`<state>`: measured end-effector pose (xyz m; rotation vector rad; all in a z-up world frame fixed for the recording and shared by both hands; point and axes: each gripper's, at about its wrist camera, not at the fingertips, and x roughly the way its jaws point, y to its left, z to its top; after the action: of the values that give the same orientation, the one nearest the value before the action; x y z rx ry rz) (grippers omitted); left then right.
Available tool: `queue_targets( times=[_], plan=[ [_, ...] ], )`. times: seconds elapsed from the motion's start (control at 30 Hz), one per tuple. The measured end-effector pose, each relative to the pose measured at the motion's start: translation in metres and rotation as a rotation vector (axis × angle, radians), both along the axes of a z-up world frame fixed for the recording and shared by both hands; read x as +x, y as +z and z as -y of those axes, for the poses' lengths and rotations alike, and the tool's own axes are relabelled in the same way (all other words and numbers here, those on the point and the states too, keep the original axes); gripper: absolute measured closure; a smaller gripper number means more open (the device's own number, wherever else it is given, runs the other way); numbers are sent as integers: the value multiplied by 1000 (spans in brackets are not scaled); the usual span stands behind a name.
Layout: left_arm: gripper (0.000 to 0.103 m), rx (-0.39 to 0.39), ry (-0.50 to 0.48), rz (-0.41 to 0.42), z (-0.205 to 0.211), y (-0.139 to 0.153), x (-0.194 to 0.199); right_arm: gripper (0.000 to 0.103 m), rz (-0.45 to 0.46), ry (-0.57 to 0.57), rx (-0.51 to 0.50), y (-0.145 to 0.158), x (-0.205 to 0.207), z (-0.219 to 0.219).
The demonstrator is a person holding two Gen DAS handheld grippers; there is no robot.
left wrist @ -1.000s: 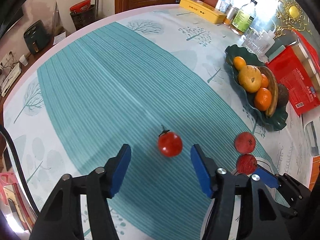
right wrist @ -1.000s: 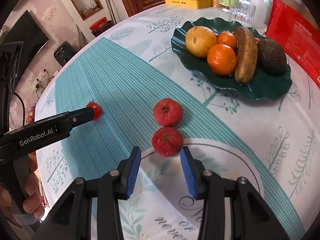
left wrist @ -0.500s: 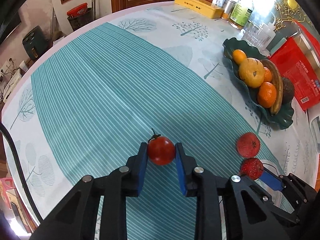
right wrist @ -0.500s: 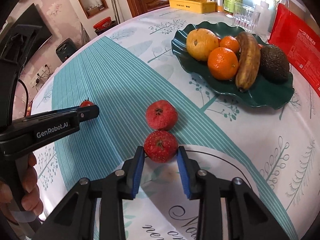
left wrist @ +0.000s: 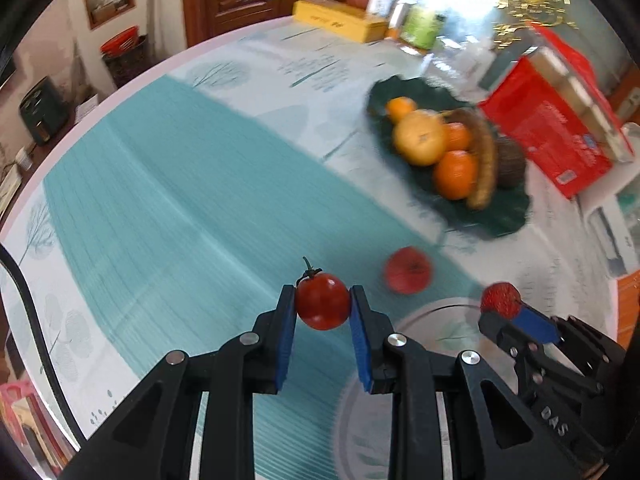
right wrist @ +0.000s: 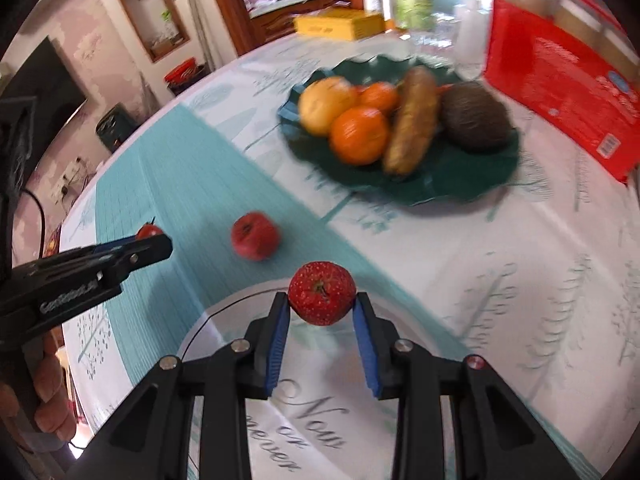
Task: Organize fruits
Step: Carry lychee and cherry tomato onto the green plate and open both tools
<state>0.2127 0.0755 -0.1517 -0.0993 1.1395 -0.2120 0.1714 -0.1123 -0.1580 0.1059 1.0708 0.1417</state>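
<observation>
My left gripper (left wrist: 322, 312) is shut on a red tomato (left wrist: 322, 306) with a green stem and holds it above the cloth. My right gripper (right wrist: 322, 306) is shut on a red speckled fruit (right wrist: 322, 298), also lifted; that fruit shows in the left wrist view (left wrist: 500, 299). A second red fruit (right wrist: 255, 235) lies on the teal cloth between the grippers, also in the left wrist view (left wrist: 408, 270). The dark green leaf-shaped plate (right wrist: 452, 184) holds oranges, a yellow citrus, a banana and an avocado, beyond both grippers.
A red box (right wrist: 560, 64) stands to the right of the plate. A yellow box (right wrist: 340, 24), a bottle (right wrist: 412, 4) and glassware stand at the table's far edge. The round table's edge curves on the left.
Both grippers have shut on their fruits and lifted them off the table, moving toward the plate. The views are motion-blurred now.
</observation>
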Motion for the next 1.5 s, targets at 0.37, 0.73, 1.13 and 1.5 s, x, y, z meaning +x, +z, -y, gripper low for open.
queue_targets(
  times=[0.37,0.73,1.13,1.5],
  plan=[
    [78,15,-206,111,66,77,56,70,121,-125,-58,69,42,62],
    [78,85,-296,105,112,86,136,70,78,-171,-54,72,103,83],
    [78,147,-378,36,139,44,169,70,-8,-172,-37,25,118,88],
    [78,153,-393,17,151,28,177,69,-49,-136,-32,9,117,83]
  ],
)
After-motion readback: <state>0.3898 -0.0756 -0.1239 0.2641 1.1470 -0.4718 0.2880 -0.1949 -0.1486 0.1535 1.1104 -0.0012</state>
